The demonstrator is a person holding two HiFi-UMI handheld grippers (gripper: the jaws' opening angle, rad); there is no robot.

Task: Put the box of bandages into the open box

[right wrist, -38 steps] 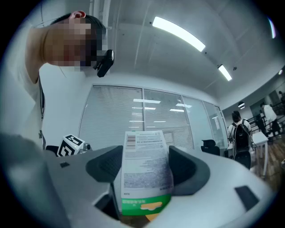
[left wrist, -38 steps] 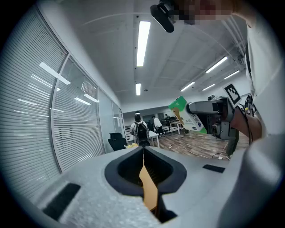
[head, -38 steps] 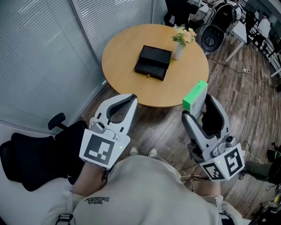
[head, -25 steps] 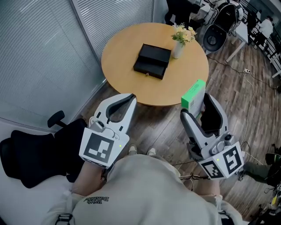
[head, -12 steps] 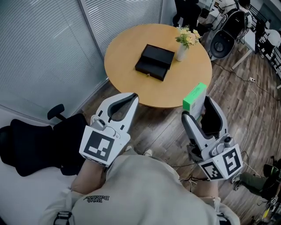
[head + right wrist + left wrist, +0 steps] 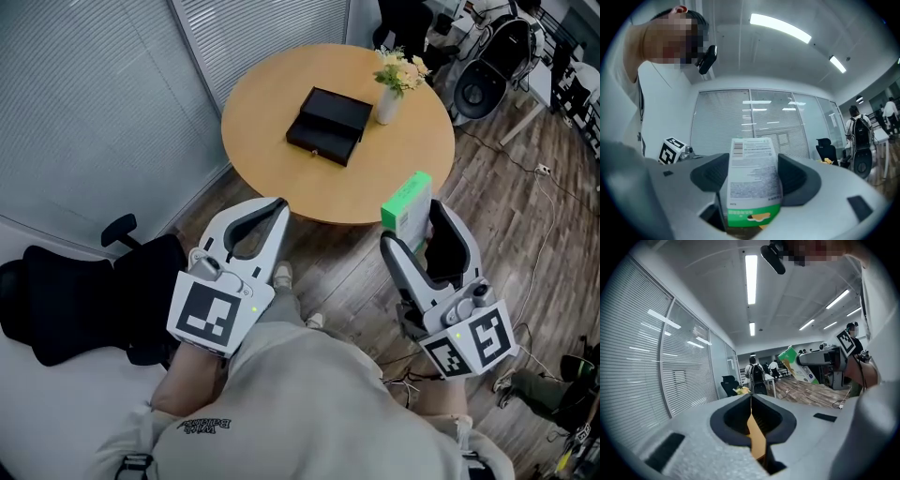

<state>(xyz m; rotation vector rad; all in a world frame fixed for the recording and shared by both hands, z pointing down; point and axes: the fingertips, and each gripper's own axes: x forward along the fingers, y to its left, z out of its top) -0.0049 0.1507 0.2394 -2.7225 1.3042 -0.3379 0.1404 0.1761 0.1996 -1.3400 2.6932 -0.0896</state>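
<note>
Right tool [image 6: 413, 225] clamps the green-and-white cardboard bandage box [image 6: 407, 201]; left tool [image 6: 277, 204] pressed together, empty.

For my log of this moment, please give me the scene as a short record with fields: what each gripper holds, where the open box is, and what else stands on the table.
left gripper: jaws together, nothing between them
right gripper: shut on the box of bandages, green and white, held in the air
open box: black, lid raised, near the middle of the table
table: round, wooden
vase of flowers: beside the open box, apart from it
task state: box of bandages not yet in the open box
</note>
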